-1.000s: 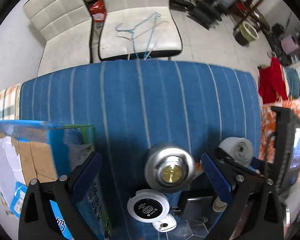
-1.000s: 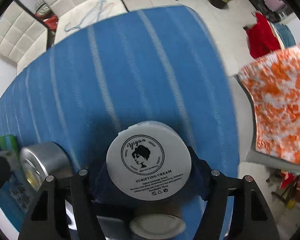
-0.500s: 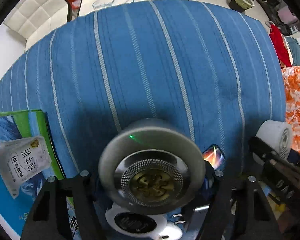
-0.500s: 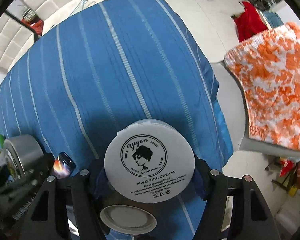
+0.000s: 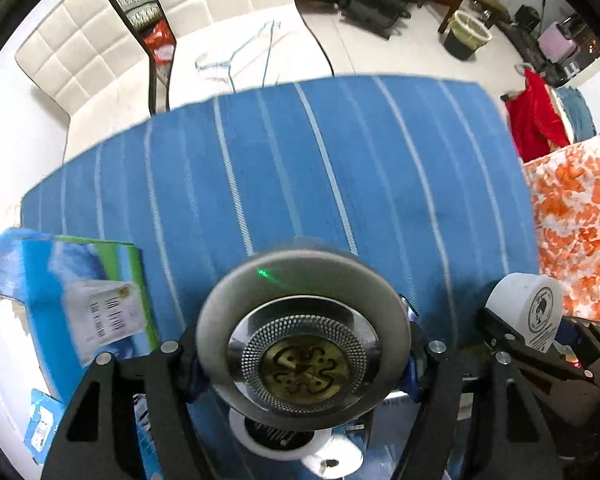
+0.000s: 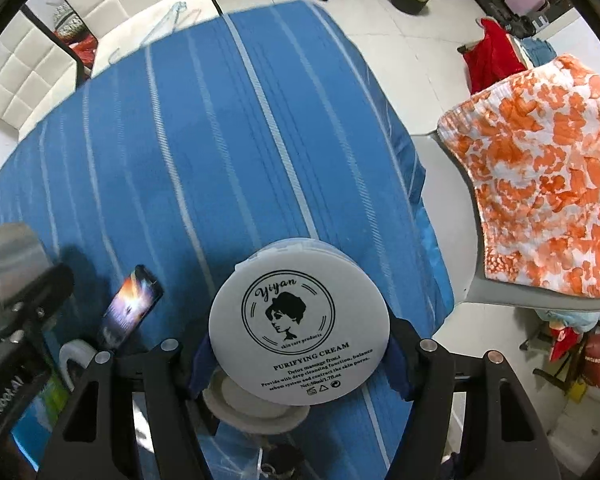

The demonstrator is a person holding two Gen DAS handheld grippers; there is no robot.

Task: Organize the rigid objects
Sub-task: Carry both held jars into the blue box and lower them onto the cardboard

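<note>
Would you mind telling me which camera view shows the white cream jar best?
The right wrist view: the white cream jar fills the centre, clamped in the right gripper, its printed lid sharp and readable. The left wrist view only catches it small and side-on at the right edge.

Left hand-held gripper (image 5: 303, 364), right hand-held gripper (image 6: 299, 354): black angular finger frames, silver screw heads, dark blue pads

The far and middle stretch of the blue-striped worktop (image 5: 300, 168) lies open. A carton (image 5: 80, 304) blocks the near left; a phone (image 6: 130, 306) and small round jars (image 5: 276, 436) crowd the near edge.
</note>
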